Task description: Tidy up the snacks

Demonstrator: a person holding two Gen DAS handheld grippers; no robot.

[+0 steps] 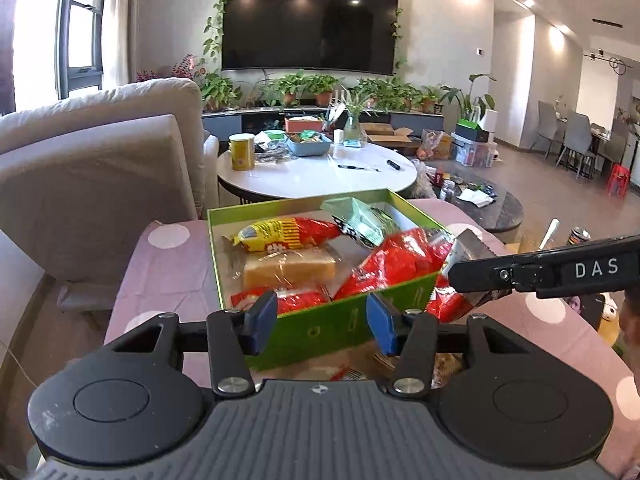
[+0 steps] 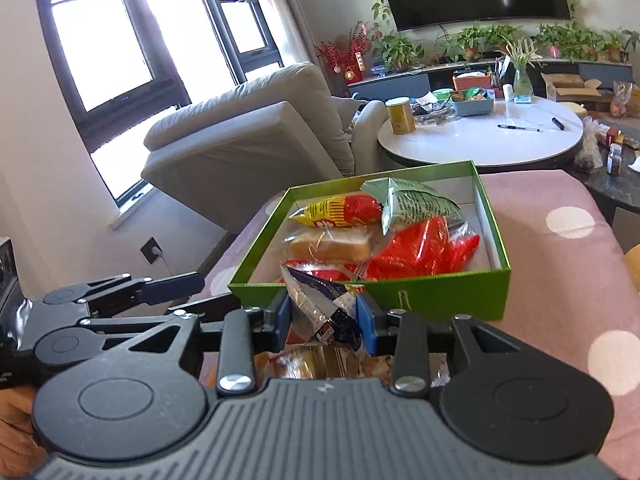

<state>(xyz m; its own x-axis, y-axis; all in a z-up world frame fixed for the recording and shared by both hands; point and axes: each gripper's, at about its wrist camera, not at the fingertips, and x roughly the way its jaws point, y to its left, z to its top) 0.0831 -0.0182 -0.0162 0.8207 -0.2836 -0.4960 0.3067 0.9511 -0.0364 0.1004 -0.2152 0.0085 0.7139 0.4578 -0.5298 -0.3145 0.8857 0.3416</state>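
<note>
Snacks are most of the way into the green box (image 2: 436,300), which sits on a pink dotted cloth (image 2: 560,208) over what I take to be a table, toward its far edge. Inside lie a yellow-and-red packet (image 2: 340,210), a wrapped loaf of bread (image 2: 330,246), a green bag (image 2: 416,204) and crinkly red bags (image 2: 424,250). The right gripper (image 2: 323,312) hangs just in front of the box's near wall, its blue fingers (image 2: 366,320) pinching a dark, shiny snack packet (image 2: 320,304) whose top pokes up above the rim. The left gripper (image 1: 320,322) waits at the same wall with its fingers (image 1: 260,320) spread apart and nothing between them. More wrapped snacks (image 2: 320,364) lie on the cloth just below the right gripper. The risk, as I see it, is the slick foil slipping out of a pinch taken low on the packet, or the packet catching the near rim on its way over and nudging the light box; the heaped red bags also leave little flat room, so it could slide back out.
</note>
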